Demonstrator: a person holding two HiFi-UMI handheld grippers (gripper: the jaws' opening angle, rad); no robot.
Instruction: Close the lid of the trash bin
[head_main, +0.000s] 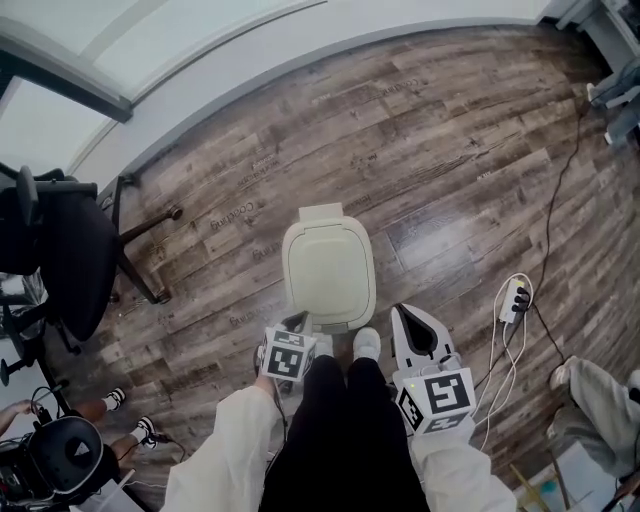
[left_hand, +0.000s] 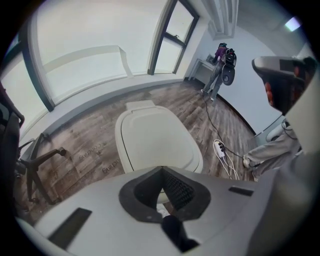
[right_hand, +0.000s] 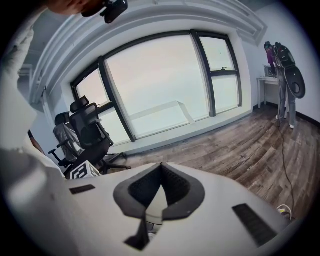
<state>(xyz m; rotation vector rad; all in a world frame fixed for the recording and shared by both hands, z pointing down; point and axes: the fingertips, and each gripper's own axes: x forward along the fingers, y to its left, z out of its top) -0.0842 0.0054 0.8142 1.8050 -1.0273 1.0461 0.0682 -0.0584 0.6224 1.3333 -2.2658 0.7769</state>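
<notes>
Standing on the wooden floor (head_main: 450, 150), the cream trash bin (head_main: 343, 322) has its lid (head_main: 328, 268) down. At its 7 o'clock, just beside it, is the left hand-held gripper (head_main: 297, 325), and at 4 o'clock the right hand-held gripper (head_main: 405, 318). Both have their jaws pressed together, holding nothing.

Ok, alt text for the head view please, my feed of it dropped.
A cream trash bin, lid down, stands on a wood floor just ahead of the person's white shoe. The left gripper and right gripper hang low by its near edge. A black office chair sits at left, a power strip at right.
</notes>
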